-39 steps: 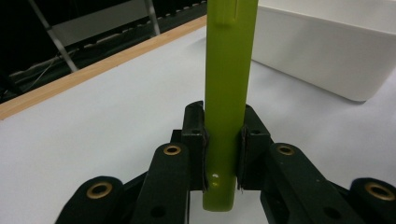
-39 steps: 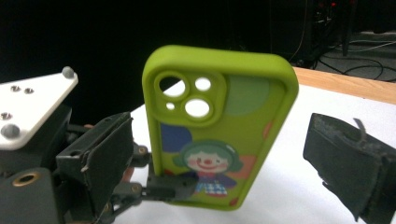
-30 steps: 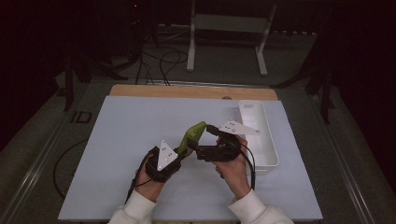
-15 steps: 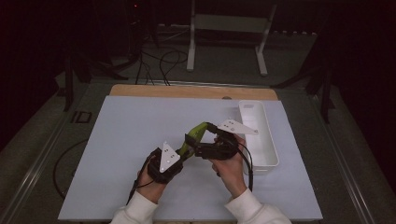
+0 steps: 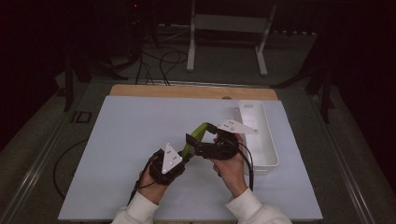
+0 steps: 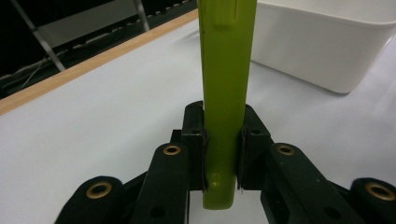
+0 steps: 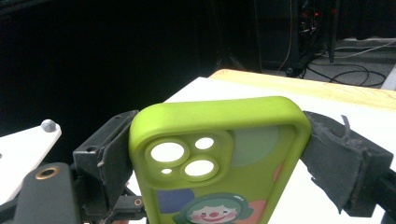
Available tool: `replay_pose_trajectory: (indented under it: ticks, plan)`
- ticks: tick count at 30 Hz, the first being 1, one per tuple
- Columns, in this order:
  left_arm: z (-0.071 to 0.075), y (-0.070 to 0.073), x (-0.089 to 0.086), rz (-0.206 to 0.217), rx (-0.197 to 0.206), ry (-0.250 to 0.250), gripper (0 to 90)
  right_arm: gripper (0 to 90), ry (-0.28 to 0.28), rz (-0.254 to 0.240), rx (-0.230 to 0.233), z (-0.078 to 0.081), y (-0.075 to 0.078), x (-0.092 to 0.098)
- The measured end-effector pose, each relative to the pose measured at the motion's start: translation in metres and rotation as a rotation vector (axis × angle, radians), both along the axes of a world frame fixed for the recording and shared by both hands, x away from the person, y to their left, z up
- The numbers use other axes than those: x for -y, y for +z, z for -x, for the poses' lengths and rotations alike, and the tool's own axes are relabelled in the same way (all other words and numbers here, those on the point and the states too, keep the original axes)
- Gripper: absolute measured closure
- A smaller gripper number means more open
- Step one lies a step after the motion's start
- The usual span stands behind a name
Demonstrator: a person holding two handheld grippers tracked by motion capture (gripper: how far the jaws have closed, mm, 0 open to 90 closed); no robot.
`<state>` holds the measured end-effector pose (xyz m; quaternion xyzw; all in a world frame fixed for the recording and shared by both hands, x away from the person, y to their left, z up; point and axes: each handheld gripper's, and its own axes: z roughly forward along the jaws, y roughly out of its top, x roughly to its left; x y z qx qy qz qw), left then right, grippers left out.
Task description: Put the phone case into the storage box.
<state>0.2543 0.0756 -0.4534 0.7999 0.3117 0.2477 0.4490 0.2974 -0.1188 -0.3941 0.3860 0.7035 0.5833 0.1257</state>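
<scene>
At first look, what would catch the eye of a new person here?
The green phone case, with a clown face printed on it, held above the middle of the white table. The left tongs clamp its lower end; the right tongs flank its camera end. A white bin sits at the right.

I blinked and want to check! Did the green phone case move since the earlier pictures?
No. The phone case sits at the same spot left of the white bin, held up between both hand-held grippers.
</scene>
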Motion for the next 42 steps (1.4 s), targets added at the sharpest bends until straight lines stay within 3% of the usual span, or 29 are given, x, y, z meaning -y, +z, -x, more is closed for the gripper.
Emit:
replay_pose_trajectory:
  ticks: [13,17,21,31,42]
  plan:
    - [0.000,-0.002,0.000,0.001,-0.019,-0.024,75.1,16.2,0.009,0.023,-0.001,0.001,0.000,0.000]
    - [-0.001,-0.002,0.000,0.006,-0.037,-0.030,65.4,16.3,0.015,0.022,-0.002,0.001,0.000,-0.001]
    - [-0.001,-0.002,0.001,0.007,-0.038,-0.045,49.2,16.4,0.014,0.024,0.001,0.001,0.000,-0.002]
    - [-0.004,0.000,-0.004,0.044,-0.047,0.024,14.8,16.3,0.012,0.028,0.001,0.001,0.000,-0.002]
    - [-0.006,0.002,-0.010,0.035,-0.039,0.061,9.9,16.3,0.006,0.032,0.005,0.001,0.002,-0.002]
